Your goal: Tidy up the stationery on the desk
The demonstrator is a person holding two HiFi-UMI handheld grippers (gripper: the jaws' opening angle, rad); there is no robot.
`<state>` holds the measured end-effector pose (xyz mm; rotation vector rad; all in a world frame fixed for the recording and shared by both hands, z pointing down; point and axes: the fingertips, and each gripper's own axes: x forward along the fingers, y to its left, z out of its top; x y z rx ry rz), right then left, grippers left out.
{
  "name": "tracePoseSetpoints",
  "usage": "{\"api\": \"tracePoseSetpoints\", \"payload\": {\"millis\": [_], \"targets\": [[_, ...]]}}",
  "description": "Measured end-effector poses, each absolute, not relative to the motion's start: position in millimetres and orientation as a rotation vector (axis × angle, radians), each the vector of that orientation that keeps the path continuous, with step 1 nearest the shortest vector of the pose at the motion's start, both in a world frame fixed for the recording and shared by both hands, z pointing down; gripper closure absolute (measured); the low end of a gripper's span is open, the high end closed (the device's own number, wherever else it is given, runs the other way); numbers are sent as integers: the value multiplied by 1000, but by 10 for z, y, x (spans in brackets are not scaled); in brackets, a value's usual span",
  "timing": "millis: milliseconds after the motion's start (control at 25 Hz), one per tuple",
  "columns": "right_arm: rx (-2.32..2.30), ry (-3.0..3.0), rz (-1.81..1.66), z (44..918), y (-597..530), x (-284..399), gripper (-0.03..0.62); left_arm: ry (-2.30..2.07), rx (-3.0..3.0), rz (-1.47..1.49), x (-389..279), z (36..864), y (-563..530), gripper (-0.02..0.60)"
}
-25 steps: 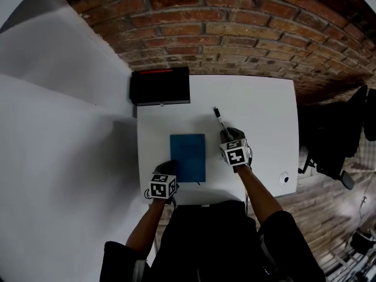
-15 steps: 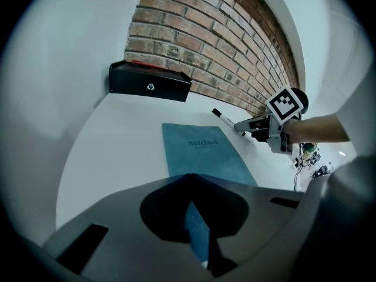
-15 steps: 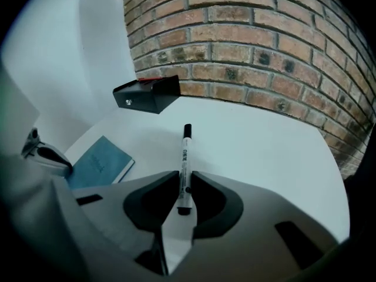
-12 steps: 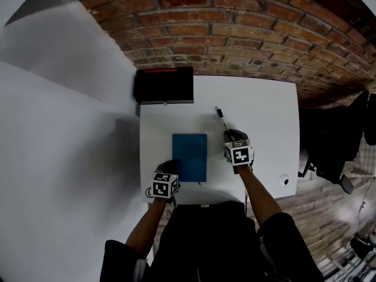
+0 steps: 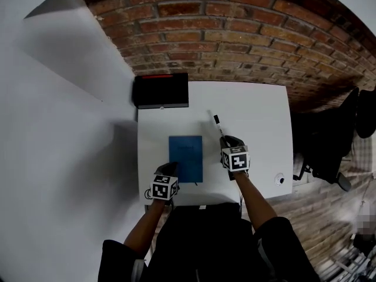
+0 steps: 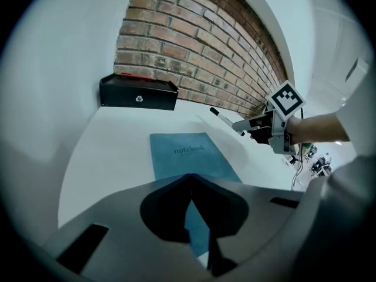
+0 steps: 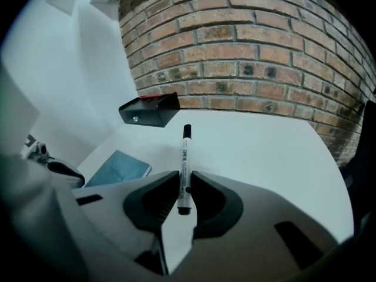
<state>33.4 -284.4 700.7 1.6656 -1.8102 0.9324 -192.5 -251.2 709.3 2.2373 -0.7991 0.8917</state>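
the pen [image 7: 184,151] is in the right gripper [image 5: 229,141]. its fingers [image 7: 207,200] have just been closing and now clamp the barrel near its blunt back end, so most of the pen sticks out ahead of them. the long axis runs straight on from the fingers, away from the person, and the capped tip aims at the far left part of the surface [image 5: 258,113]. from the head view the tip looks to be just clear of the surface, though that is hard to be sure of.

the black box [image 5: 161,90] sits at the far left corner against the brick wall [image 5: 235,46]. it lies ahead and to the left of the pen tip, well apart from it. if the box is where the pen belongs, the right hand must carry it forward and leftward, tip first. the box's opening cannot be made out from here.

the left gripper [image 5: 168,169] has its fingers [image 6: 167,204] closed together with nothing between them. it hangs at the near left corner of the blue notebook [image 5: 185,157], which lies flat between the two hands with its long side pointing toward the box.
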Motion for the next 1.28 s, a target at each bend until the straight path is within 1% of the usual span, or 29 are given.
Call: {"api": "tracePoseSetpoints", "payload": {"millis": [320,720,1280], "targets": [[1773,-1843,1088,6848,-2495,253,514,-764,2288,882,-1900,6984,-2358,566],[1907,-1861,1533,6965,-2053,-2,514,-779,2320,833,-1883,6823,-2236,566],[1708,-1931,1687,7165,-1753,-569,513,-793,2313,827,-1944,6769,-2046,566]]}}
